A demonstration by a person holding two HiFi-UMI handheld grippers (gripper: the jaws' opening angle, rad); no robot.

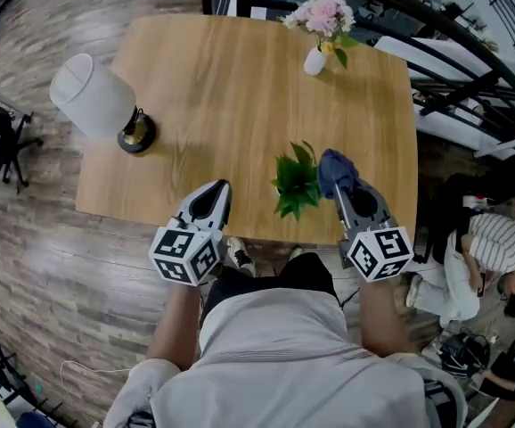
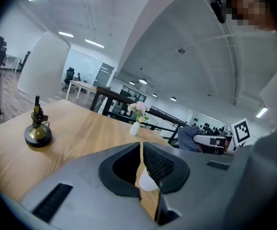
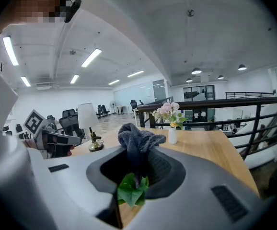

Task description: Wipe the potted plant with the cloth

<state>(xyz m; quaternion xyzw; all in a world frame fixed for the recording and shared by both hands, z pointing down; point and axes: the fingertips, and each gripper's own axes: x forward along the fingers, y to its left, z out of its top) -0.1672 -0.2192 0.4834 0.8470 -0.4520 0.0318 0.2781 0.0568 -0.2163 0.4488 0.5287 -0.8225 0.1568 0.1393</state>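
Cloth [image 1: 336, 169] in right gripper [image 1: 340, 188] — just beside potted plant [image 1: 295, 184]; left gripper [image 1: 221, 187] closed

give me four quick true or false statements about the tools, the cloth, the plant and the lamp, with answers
1. The right tool is shut on the cloth. True.
2. The left tool grips the potted plant. False: its jaws are together on nothing, and the plant stands on the table between the two tools.
3. The lamp lies tipped over. False: it stands upright on the table's left side.
4. A vase of pink flowers stands near the table's far edge. True.
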